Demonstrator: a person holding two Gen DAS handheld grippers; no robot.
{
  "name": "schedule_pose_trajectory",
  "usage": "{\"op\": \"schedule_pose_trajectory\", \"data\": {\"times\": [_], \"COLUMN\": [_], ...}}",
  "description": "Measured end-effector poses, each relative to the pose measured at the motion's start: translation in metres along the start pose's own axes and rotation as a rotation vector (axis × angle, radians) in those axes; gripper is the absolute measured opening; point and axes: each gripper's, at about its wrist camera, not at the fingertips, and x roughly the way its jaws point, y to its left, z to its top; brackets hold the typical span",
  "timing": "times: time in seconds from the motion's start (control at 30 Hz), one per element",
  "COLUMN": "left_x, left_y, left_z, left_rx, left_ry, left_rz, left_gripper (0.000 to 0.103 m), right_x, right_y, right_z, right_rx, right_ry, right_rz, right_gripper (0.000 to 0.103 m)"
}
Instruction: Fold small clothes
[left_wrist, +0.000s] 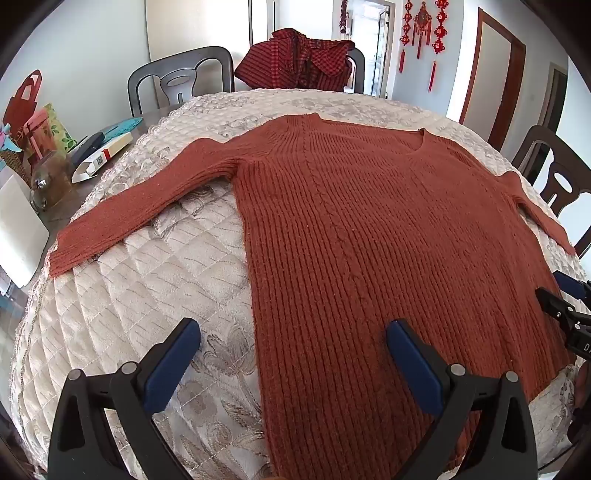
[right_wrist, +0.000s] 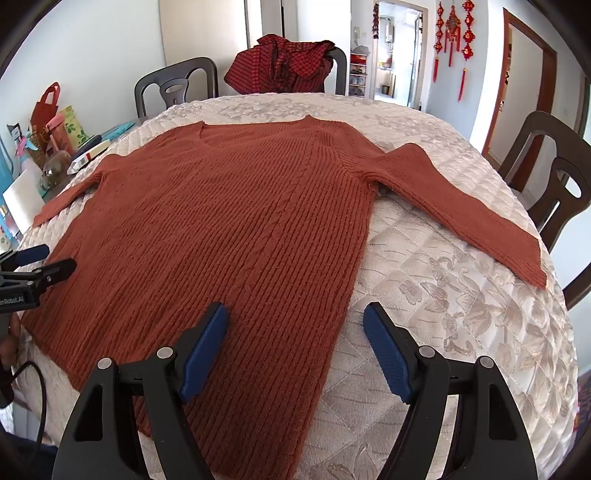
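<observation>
A rust-coloured ribbed knit sweater (left_wrist: 369, 221) (right_wrist: 240, 206) lies flat, front up, on a cream quilted table cover (left_wrist: 155, 280) (right_wrist: 461, 314). Both sleeves are spread outward, the neck toward the far side. My left gripper (left_wrist: 291, 328) is open above the sweater's left side edge near the hem. One finger is over the cover, the other over the knit. My right gripper (right_wrist: 295, 310) is open the same way over the right side edge. Nothing is pinched in either. Each gripper also shows at the edge of the other's view: right gripper (left_wrist: 561, 291), left gripper (right_wrist: 48, 260).
A red checked garment (left_wrist: 299, 62) (right_wrist: 284, 66) hangs on a chair back at the far side. Dark chairs (left_wrist: 181, 81) (right_wrist: 554, 177) stand around the table. Bags, a box (left_wrist: 103, 158) and a glass jar (left_wrist: 48, 181) crowd the left end.
</observation>
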Motion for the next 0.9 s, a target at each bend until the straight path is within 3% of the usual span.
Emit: {"op": "schedule_pose_trajectory", "data": {"times": [0.9], "left_x": [-0.0028], "left_y": [0.0022], "left_z": [0.0007], "left_rx": [-0.004], "left_ry": [-0.013], "left_rz": [0.010], "left_gripper": [0.103], "right_x": [-0.0001], "right_y": [-0.0001], "right_z": [-0.0003], "right_rx": [0.001], "right_ry": [-0.001], "right_rz": [0.001], "right_gripper": [0.076]}}
